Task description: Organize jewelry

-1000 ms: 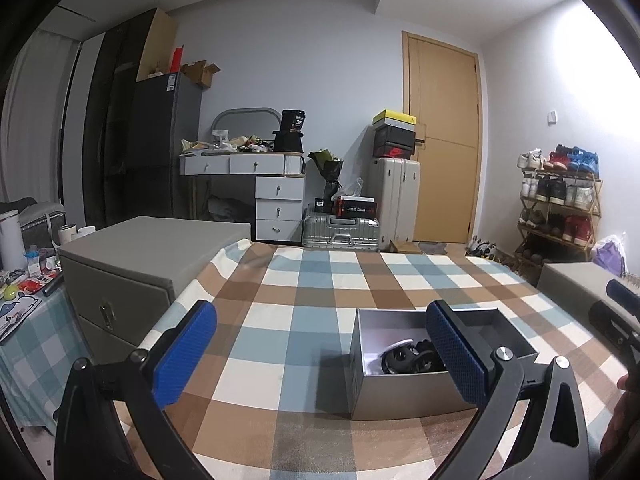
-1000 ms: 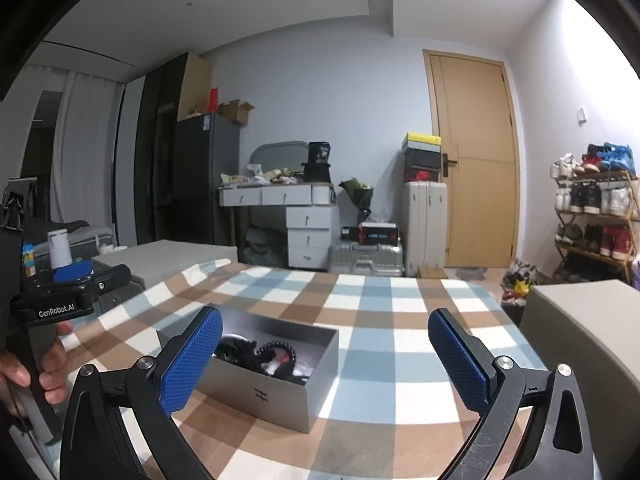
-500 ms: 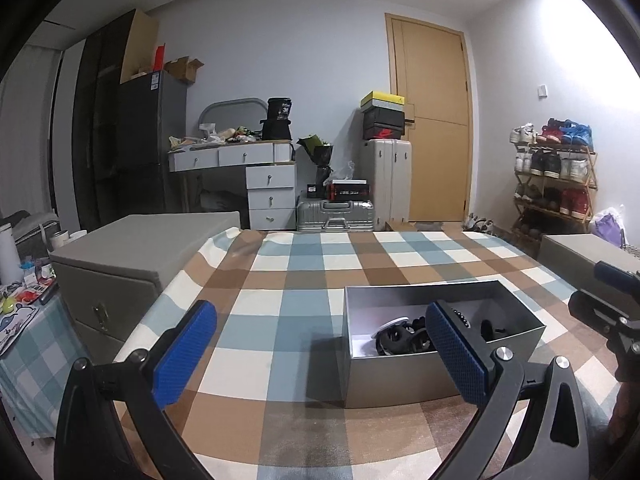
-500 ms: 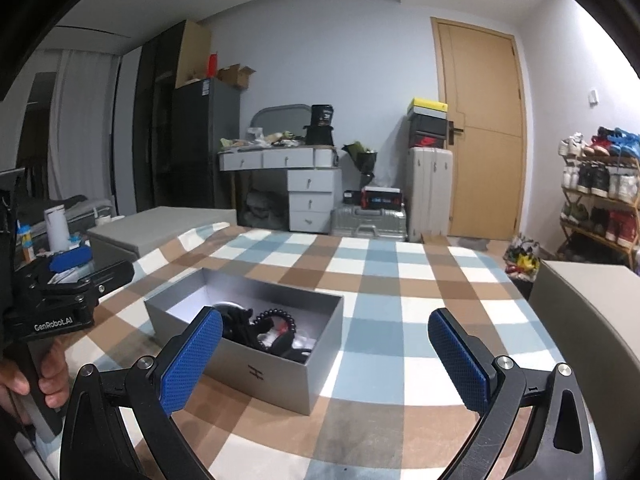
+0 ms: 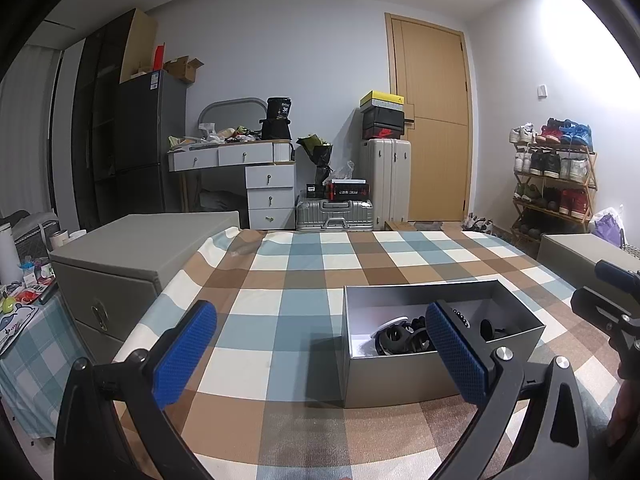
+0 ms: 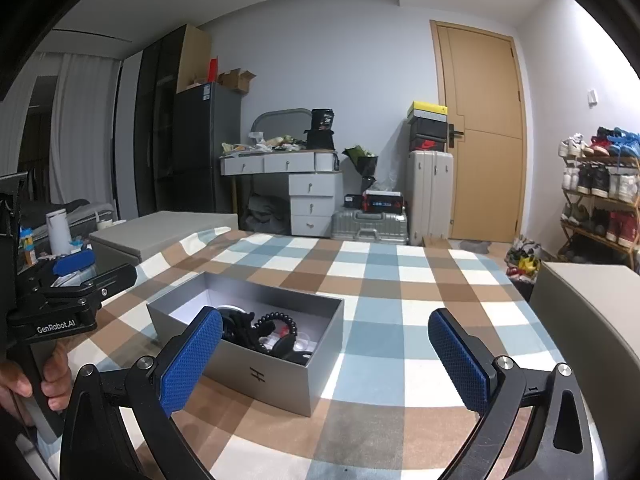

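An open grey box [image 5: 408, 376] [image 6: 276, 376] sits on the checked tablecloth [image 5: 296, 280] [image 6: 384, 280]. Inside lie dark bead bracelets and other black jewelry [image 5: 400, 338] [image 6: 276, 330]. My left gripper [image 5: 320, 356] hovers open above the cloth; its right pad [image 5: 456, 352] overlaps the box's front. My right gripper [image 6: 326, 356] is also open, with its left pad [image 6: 192, 360] in front of the box's near corner. Neither holds anything. In the right wrist view the left gripper's body [image 6: 60, 304] shows at the left edge, held by a hand [image 6: 48, 380].
Grey padded stools flank the table, one at the left [image 5: 136, 248] and one at the right [image 6: 588, 312]. Behind stand a dresser [image 5: 256, 176], suitcases [image 5: 384, 184], a door [image 5: 432, 120] and a shoe rack [image 5: 556, 184]. A cluttered side table [image 5: 20, 312] lies far left.
Both grippers have tilted down and moved closer to the box, which now shows larger and lower in both views, with more of its inside showing. Both stay open.
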